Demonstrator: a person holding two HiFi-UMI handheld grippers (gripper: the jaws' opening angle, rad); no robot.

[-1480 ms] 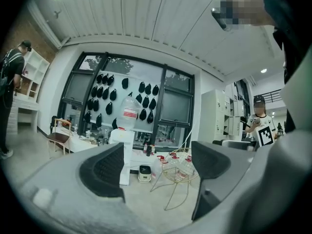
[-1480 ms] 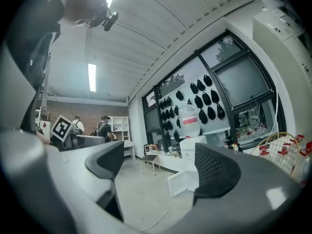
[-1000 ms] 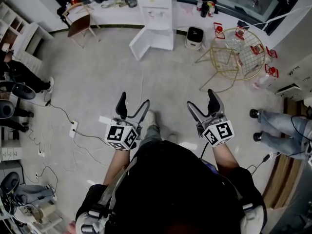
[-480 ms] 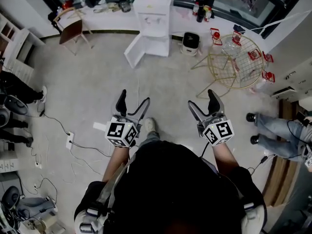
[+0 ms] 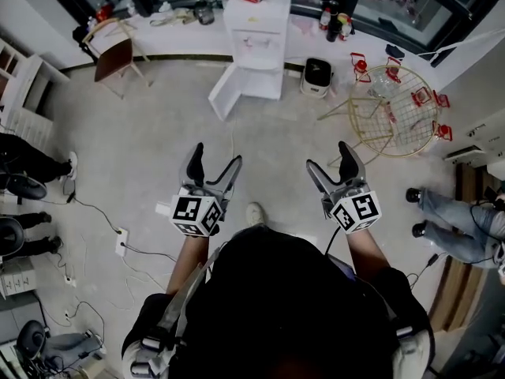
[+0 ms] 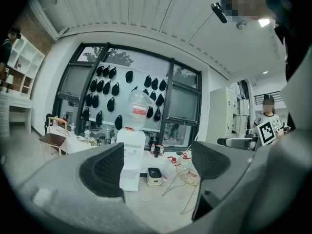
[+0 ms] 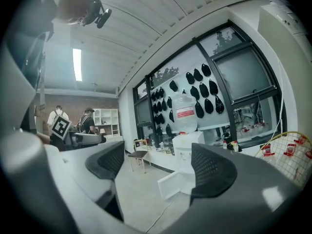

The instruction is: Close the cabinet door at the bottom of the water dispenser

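Left hand-held gripper (image 5: 216,163): jaws stood apart, nothing between. Right hand-held gripper (image 5: 327,159): the same. Water dispenser (image 5: 257,34): stood well ahead, far from both; bottom cabinet door (image 5: 230,91) hung open, swung leftward.

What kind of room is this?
Probably an office or lab workroom, not a home: a white water dispenser stands by big windows, a power strip lies on the bare floor, and white shelves line one wall.

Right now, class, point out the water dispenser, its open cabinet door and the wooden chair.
water dispenser (image 5: 258,24), head view, upper front panel.
cabinet door (image 5: 225,91), head view, middle of the open panel.
wooden chair (image 5: 115,54), head view, seat.
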